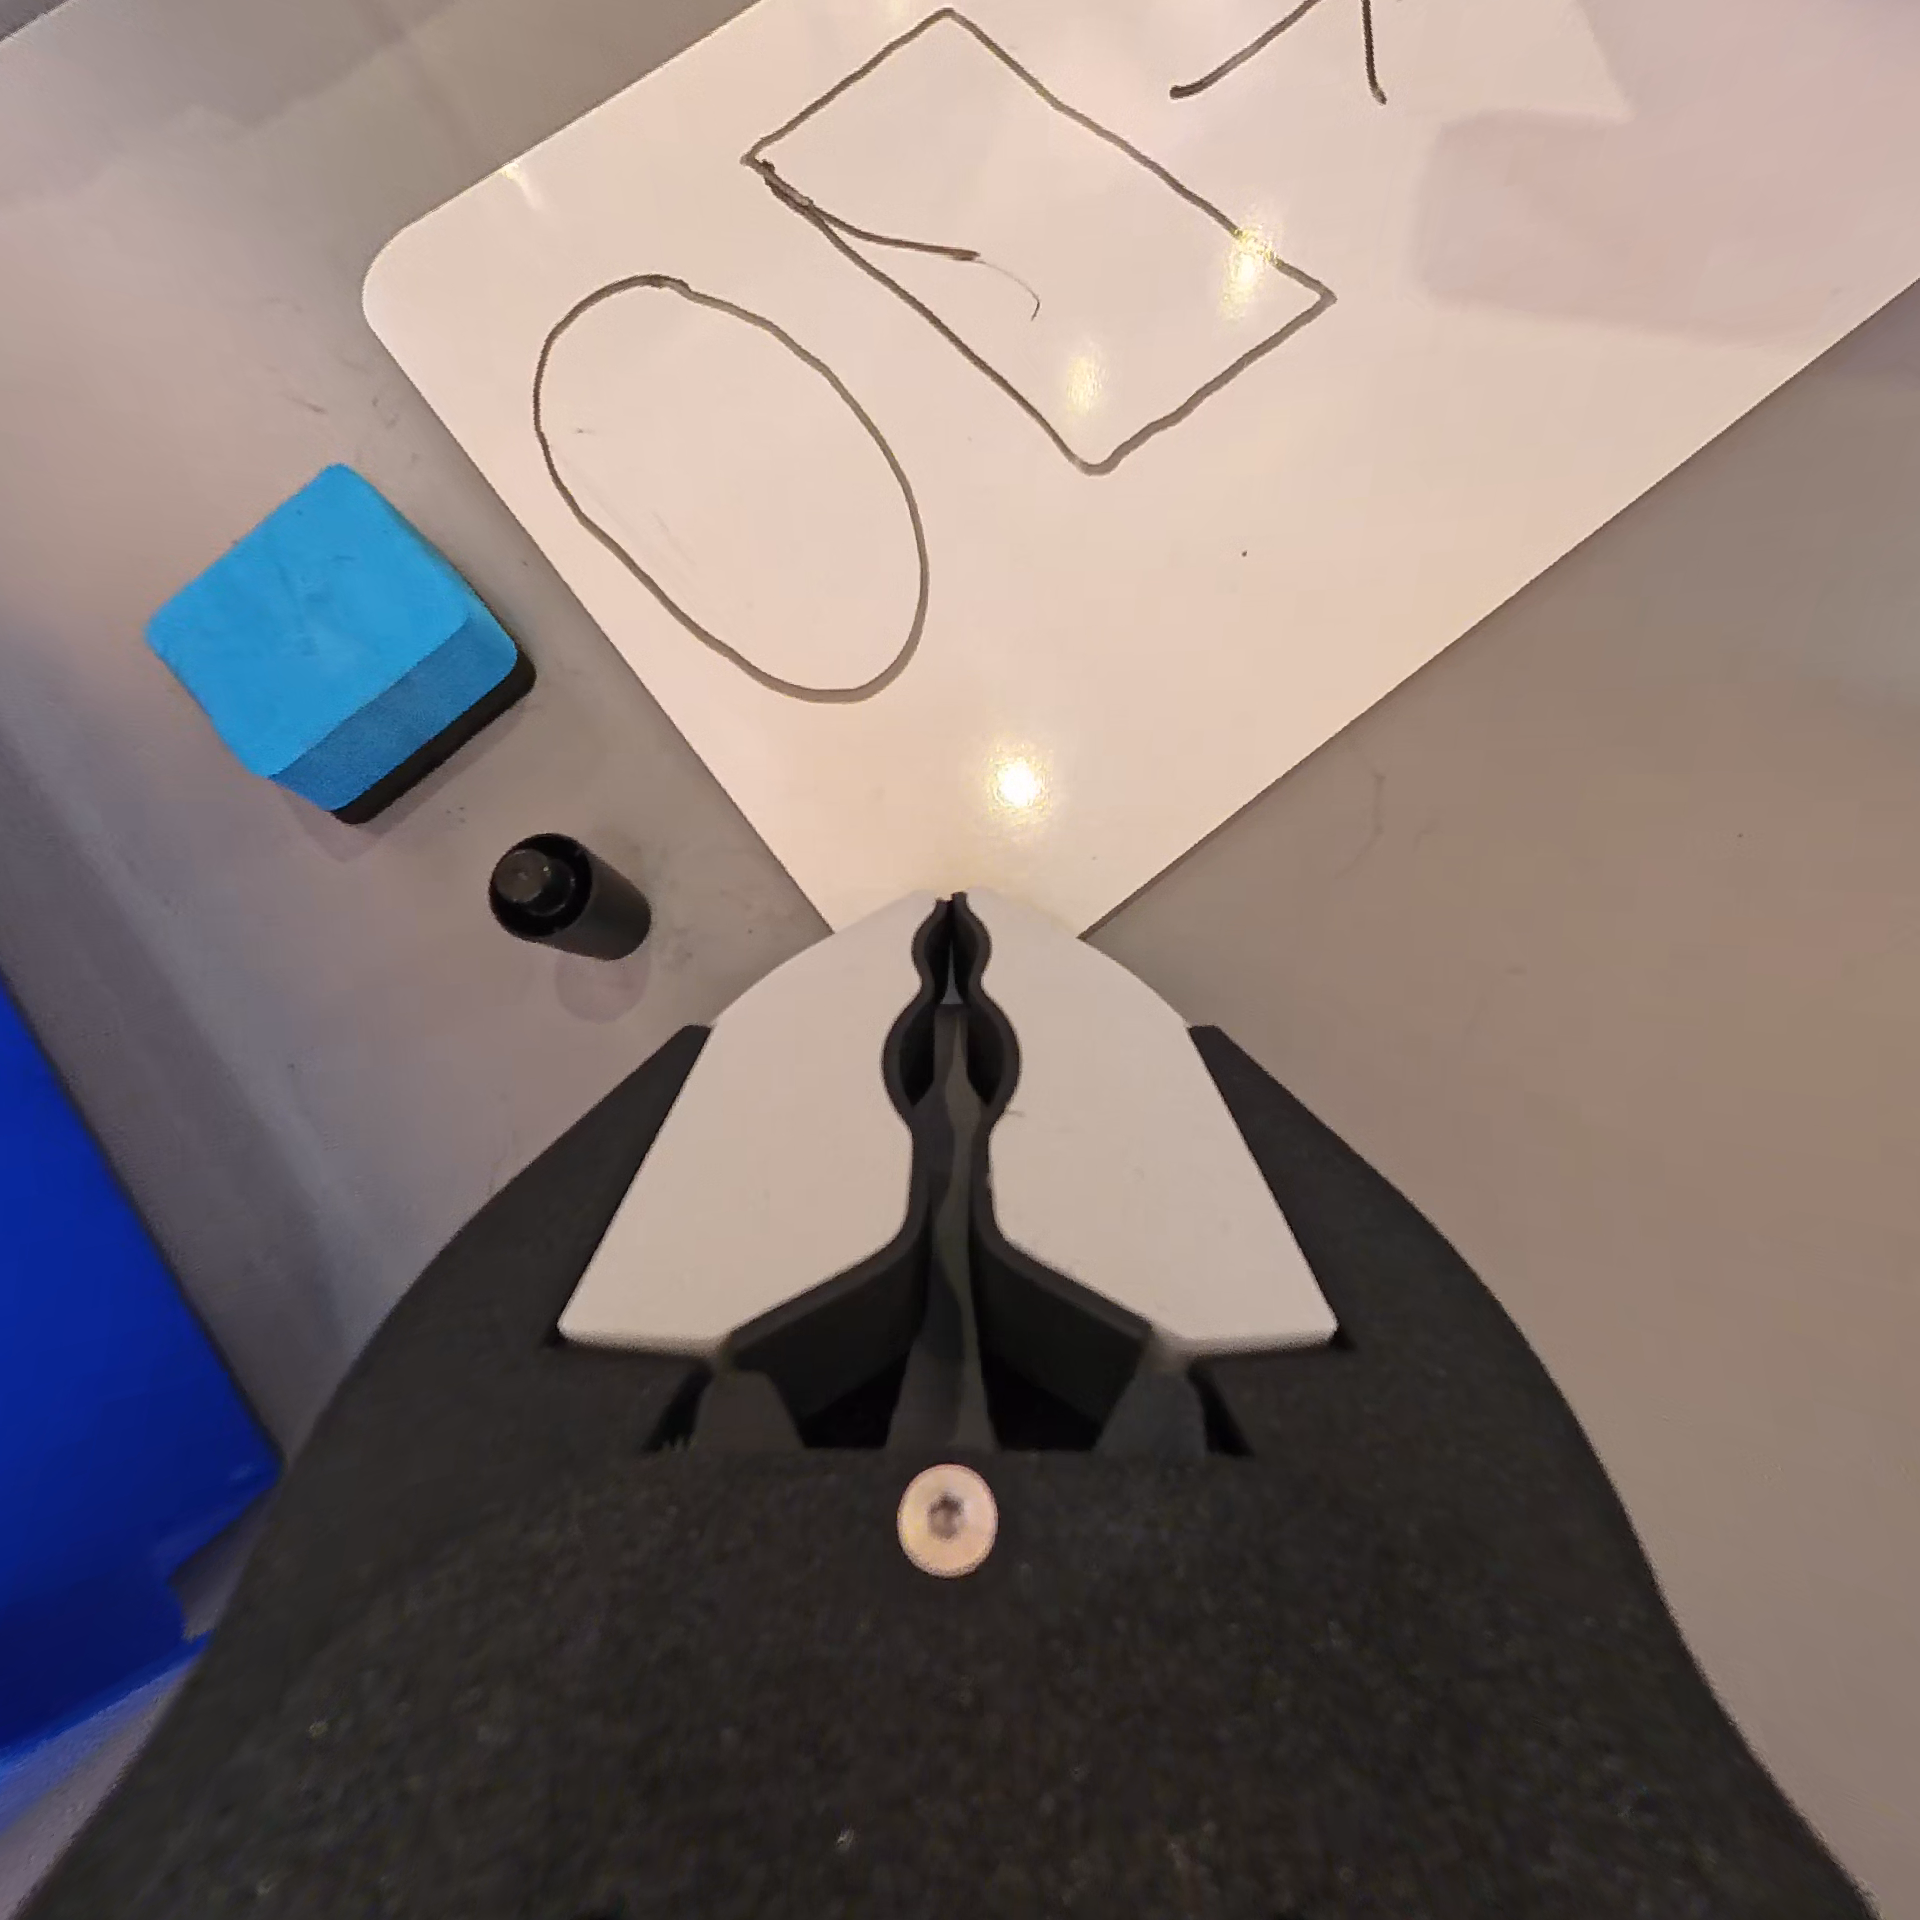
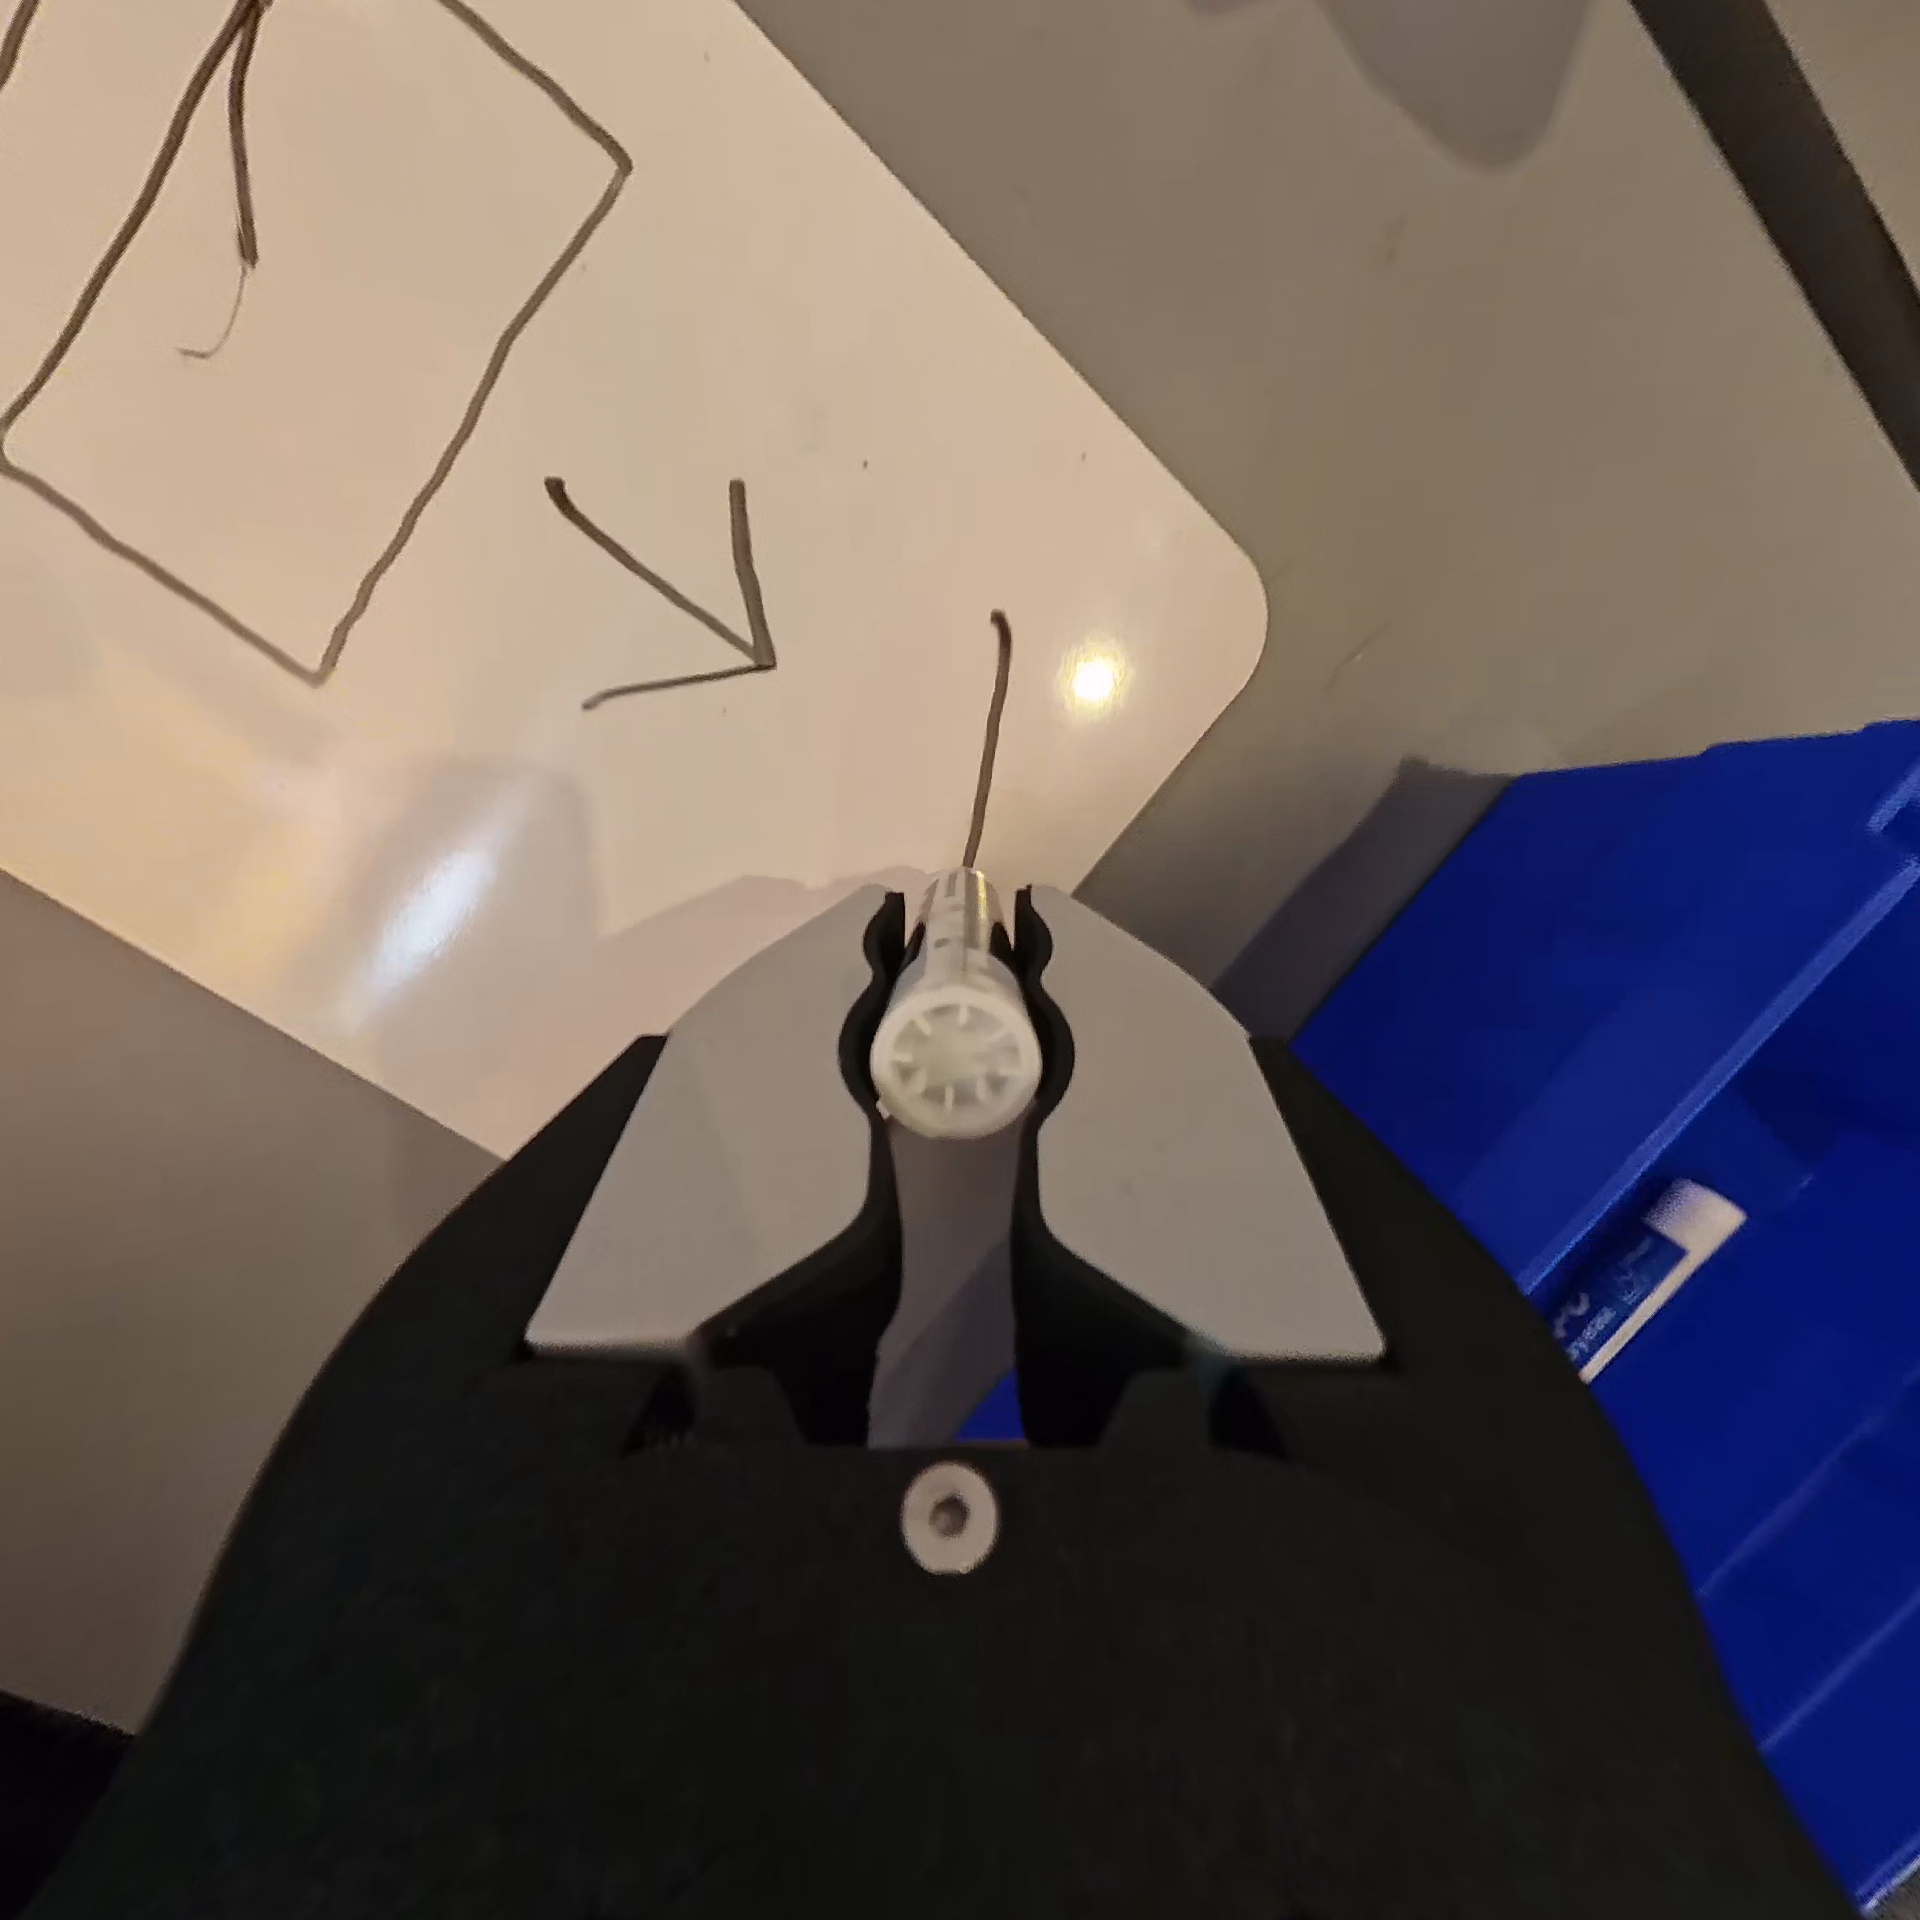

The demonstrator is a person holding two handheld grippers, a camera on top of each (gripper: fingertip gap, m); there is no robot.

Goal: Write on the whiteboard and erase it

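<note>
White and glossy, the whiteboard (image 2: 644,436) lies flat on the grey worktop (image 1: 1558,831), and we find drawing in progress on it. The right gripper (image 2: 958,904) has its fingers clamped on a marker (image 2: 956,1049), seen end-on with its pale rear plug towards the camera. The tip is hidden behind the barrel, so we cannot confirm contact, though a fresh stroke (image 2: 992,727) runs from the barrel towards 12 o'clock. An arrowhead mark (image 2: 717,623) sits at 10 o'clock from the marker and a drawn rectangle (image 2: 312,364) farther out the same way.

The left gripper (image 1: 956,902) has its fingers pressed together on nothing, poised over the board's near corner. From it, an oval (image 1: 727,488) lies at 11 o'clock. The blue eraser (image 1: 332,634) rests on the worktop off the board at 10 o'clock, and the black marker cap (image 1: 566,896) lies at 9 o'clock, just beside the board's edge.

Our judgement: writing remains the step in hand. We advise light, even pressure, since the existing lines look thin and faintly broken. The stroke runs close to the board's rounded corner, and a blue bin (image 2: 1662,1143) stands at 3 o'clock, so we would keep travel short. The closed left fingers could steady the corner if the board slides.
</note>
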